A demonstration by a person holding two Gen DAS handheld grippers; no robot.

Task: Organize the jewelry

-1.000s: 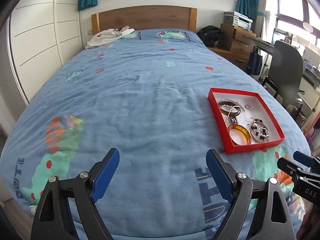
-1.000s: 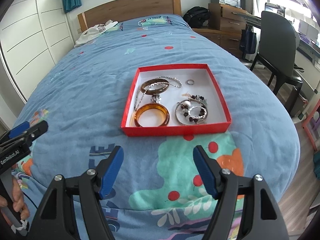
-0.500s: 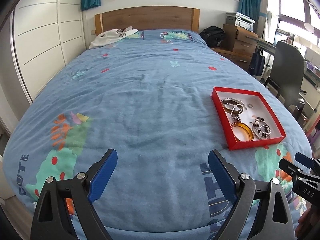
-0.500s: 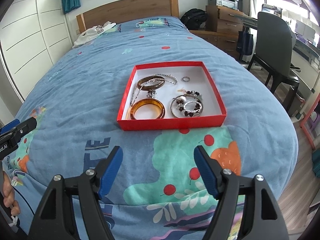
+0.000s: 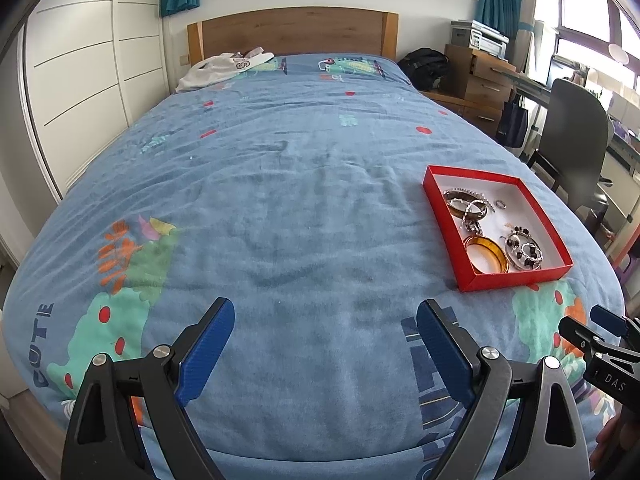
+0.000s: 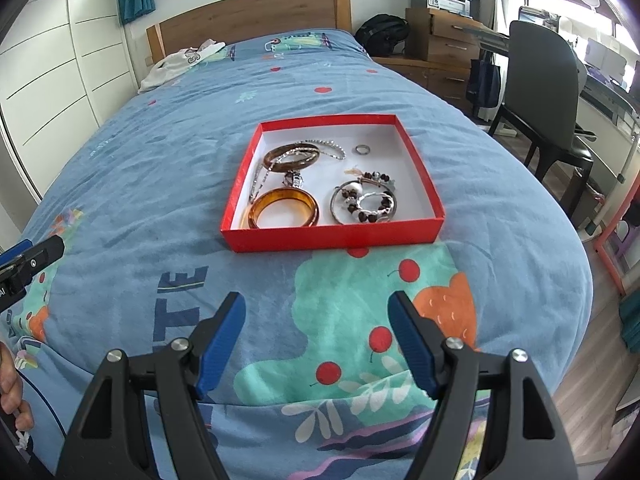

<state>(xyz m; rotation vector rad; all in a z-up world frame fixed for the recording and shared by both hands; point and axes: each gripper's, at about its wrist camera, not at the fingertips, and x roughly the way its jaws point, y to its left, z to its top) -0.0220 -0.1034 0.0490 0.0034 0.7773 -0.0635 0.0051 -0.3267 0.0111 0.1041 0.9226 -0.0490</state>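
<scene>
Jewelry all lies in red box on bed; both tools apart, empty, near edge. Fits either start or finish.

Red tray of jewelry sits on bedspread.

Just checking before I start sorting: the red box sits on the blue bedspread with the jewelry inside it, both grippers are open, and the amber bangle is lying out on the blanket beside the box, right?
Not quite. The amber bangle lies inside the red box, at its near left corner, not on the blue bedspread. The right wrist view shows it clearly. The rest holds: left gripper and right gripper are both open.
</scene>
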